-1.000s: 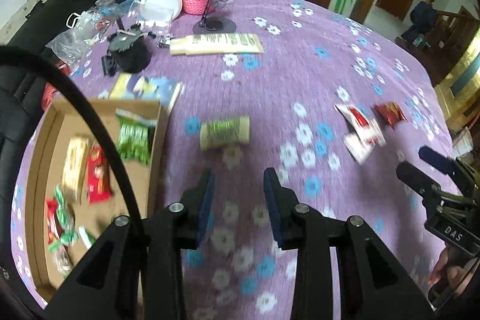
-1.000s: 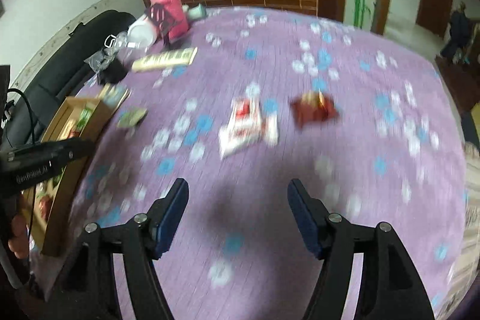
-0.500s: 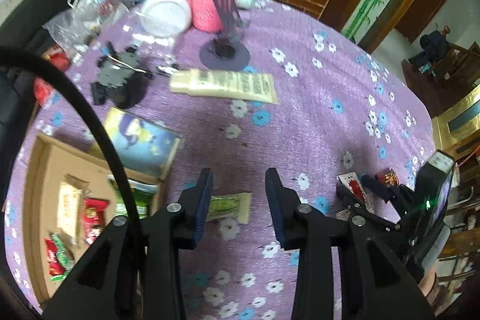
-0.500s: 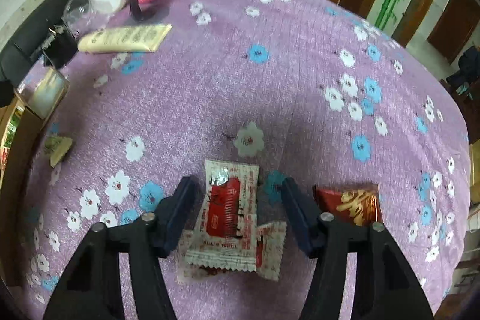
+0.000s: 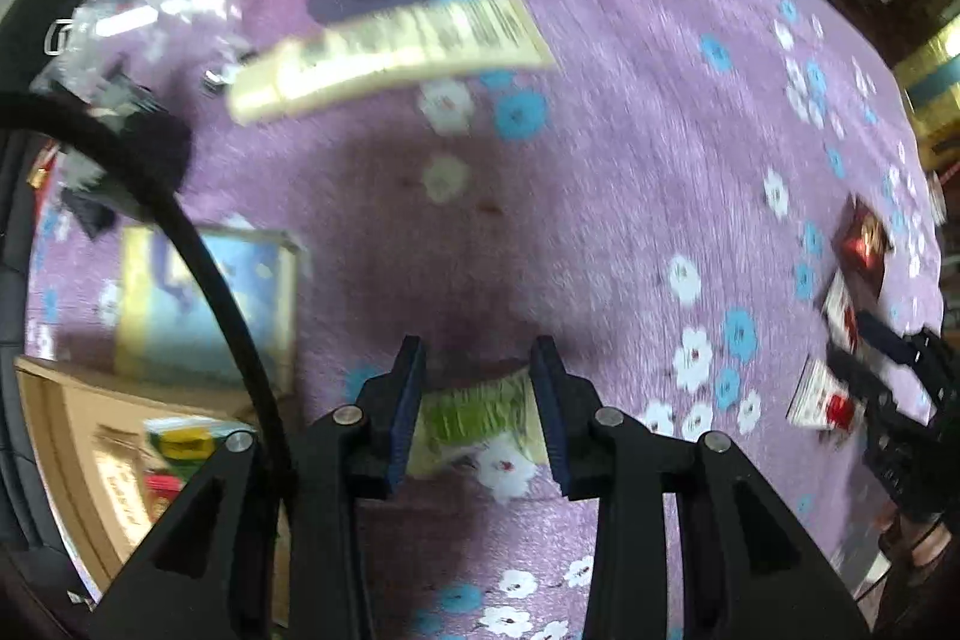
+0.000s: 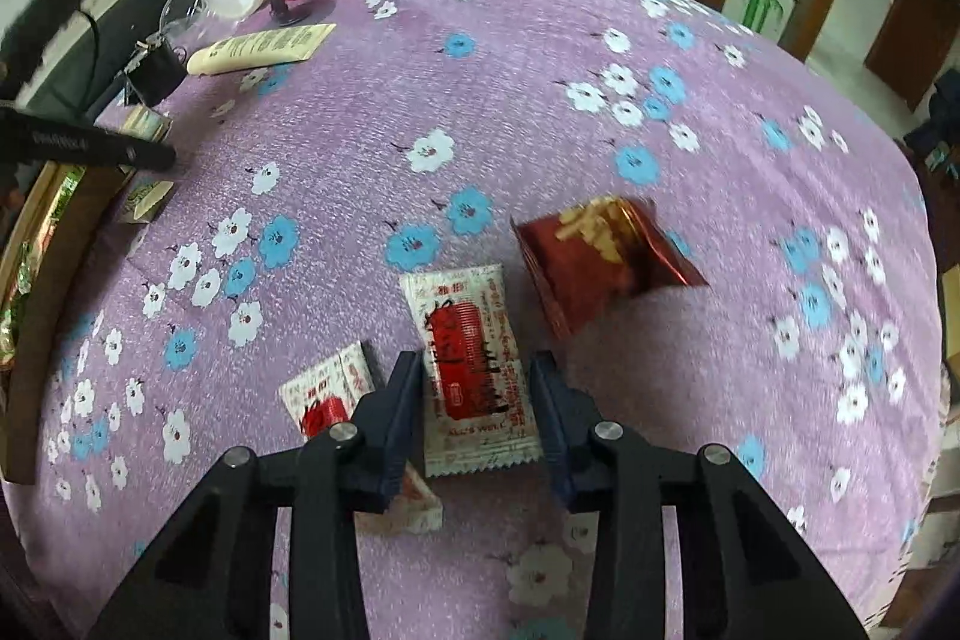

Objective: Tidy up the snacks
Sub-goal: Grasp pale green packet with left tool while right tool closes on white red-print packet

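Green-wrapped snack (image 5: 474,415) is lying between your left gripper (image 5: 477,415) fingers, long axis running crosswise from pad to pad, close by the cardboard box (image 5: 66,454) at the tablecloth's (image 5: 600,160) left edge; jaws are spread, not yet pinching. Your right gripper (image 6: 477,415) is straddling the white-and-red sachet (image 6: 474,370), long axis pointing straight away along the fingers, jaws apart and just beside its sides.

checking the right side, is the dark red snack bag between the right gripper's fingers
No, the white-and-red packet lies between the right gripper fingers; the dark red bag sits beyond.
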A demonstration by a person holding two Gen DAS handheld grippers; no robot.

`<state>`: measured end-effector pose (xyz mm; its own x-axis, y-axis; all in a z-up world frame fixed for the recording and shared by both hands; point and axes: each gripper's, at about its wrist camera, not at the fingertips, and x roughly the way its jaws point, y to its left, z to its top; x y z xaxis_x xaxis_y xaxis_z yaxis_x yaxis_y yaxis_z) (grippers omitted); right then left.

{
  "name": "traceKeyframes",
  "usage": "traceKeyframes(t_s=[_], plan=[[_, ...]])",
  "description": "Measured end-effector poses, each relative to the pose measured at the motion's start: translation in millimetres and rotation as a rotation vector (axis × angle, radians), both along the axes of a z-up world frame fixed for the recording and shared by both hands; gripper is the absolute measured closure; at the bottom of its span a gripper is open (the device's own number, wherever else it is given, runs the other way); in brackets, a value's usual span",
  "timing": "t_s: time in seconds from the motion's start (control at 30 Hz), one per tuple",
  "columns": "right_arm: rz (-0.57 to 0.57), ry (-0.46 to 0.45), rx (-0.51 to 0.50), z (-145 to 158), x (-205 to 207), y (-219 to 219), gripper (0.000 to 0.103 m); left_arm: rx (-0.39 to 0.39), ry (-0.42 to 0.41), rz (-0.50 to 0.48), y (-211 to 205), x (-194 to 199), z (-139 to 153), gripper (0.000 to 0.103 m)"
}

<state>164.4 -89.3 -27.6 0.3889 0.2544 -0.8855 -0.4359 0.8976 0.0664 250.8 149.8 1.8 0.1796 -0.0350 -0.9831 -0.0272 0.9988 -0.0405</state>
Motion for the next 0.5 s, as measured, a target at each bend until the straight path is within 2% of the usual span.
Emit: traceKeyframes(t_s=[0.1,0.23,0.3,0.33,0.5], plan=[[0.001,0.002,-0.005,-0.6,-1.6,-0.8,0.066,-0.005,0.001,0.01,-0.5,-9.5,-0.6,0.066],[-0.005,0.018,0.019,-0.2,-5.5,-8.0,0.066,-0.099,0.048,0.033,6.9,-34.9,-1.3,0.066],[0.003,0.022,0.038,0.0,-8.8,-12.5,0.065,-0.197,0.099,0.059,10.1,-49.0,-6.3,0.065],[0.002,0.027,0.05,0.0,-10.3,-15.2,0.065,-0.212,0.099,0.086,10.3,-58.5,-6.3,0.064],[-0.011,0.042,0.122,7.1,-20.2,-29.8,0.064,-0.204,0.08,0.108,0.1,-89.5,-5.0,0.062]])
